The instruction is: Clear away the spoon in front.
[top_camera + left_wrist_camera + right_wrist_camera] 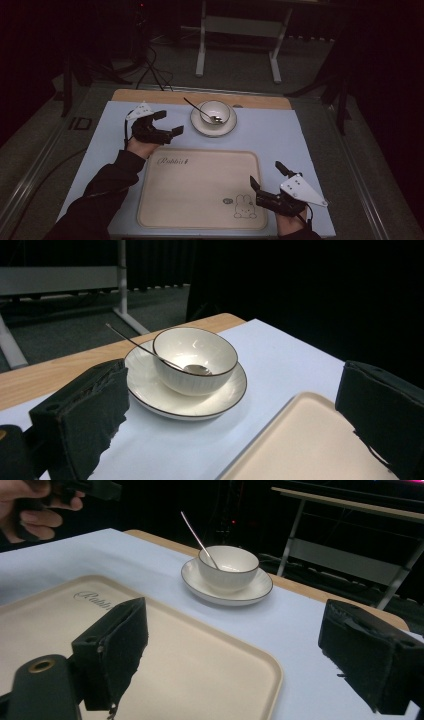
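You're closing in on the bowl (215,111), which is sitting on its saucer (200,128) at the far edge of the tabletop (310,150), spoon (196,108) inside. Left tool (167,123) is hovering wide open, gripping nothing; right tool (267,173) likewise, beside the tray (200,190). Pinch the saucer rim (not the bowl), keeping it level.
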`<move>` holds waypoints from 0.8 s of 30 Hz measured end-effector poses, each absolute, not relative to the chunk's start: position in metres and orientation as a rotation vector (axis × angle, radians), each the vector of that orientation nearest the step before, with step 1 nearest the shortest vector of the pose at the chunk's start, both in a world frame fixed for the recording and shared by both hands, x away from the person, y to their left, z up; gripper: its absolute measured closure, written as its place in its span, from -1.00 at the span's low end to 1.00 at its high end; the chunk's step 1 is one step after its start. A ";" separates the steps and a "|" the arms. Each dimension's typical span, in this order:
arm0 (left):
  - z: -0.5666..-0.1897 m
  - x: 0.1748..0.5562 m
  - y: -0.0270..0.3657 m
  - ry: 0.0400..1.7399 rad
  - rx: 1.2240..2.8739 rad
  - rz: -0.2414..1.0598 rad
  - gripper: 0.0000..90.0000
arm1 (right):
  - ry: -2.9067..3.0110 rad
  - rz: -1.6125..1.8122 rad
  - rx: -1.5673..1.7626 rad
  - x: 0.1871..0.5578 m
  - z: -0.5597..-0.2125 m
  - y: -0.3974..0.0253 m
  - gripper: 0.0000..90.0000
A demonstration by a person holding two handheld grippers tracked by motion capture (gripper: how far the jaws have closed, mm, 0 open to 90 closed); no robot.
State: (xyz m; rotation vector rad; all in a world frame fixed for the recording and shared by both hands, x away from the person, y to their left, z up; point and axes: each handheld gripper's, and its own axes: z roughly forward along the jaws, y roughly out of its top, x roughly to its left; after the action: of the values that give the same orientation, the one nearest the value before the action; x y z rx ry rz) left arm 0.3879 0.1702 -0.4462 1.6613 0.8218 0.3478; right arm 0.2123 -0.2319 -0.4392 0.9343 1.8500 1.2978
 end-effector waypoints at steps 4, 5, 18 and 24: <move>-0.449 0.397 0.166 0.838 1.657 0.344 -0.93 | 1.852 1.297 0.936 0.213 -0.439 -0.232 -0.72; -0.450 0.399 0.165 0.849 1.653 0.342 -0.93 | 1.853 1.297 0.936 0.213 -0.440 -0.232 -0.73; -0.461 0.427 0.151 0.960 1.620 0.344 -0.82 | 1.862 1.305 0.935 0.212 -0.439 -0.232 -0.72; -0.464 0.438 0.151 0.996 1.584 0.337 -0.70 | 1.865 1.307 0.935 0.212 -0.439 -0.232 -0.72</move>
State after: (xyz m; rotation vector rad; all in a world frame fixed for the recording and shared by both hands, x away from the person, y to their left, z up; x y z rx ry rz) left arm 0.4382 0.1512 -0.4643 1.5836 0.9956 0.3370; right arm 0.2115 -0.2322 -0.4394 0.9346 1.8646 1.3073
